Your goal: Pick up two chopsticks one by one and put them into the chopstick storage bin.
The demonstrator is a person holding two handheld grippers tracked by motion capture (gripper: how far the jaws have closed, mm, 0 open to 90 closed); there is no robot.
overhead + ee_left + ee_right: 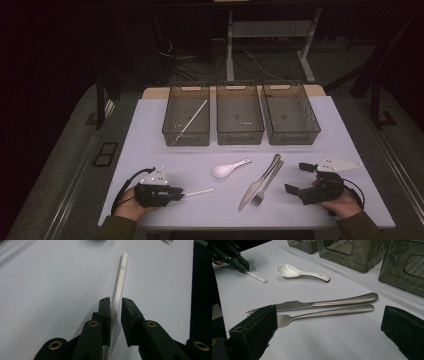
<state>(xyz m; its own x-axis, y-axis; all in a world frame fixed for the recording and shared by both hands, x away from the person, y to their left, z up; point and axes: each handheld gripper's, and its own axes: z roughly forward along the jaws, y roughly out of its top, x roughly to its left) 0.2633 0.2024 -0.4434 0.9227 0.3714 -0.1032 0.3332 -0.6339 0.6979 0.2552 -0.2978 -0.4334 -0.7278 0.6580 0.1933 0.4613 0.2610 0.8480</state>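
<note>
Near the table's front edge the left gripper point(116, 302) is clamped on a white chopstick point(119, 285) lying on the table point(150, 130), the right gripper point(329, 322) stands wide apart beside knife point(324, 303) and fork point(329, 312), with three bins point(240, 117) beyond.

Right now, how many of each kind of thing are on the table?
White chopsticks: 2, one between the left gripper's jaws, one in the left bin
White spoon: 1
Knife: 1
Fork: 1
Bins: 3
Total: 8
</note>
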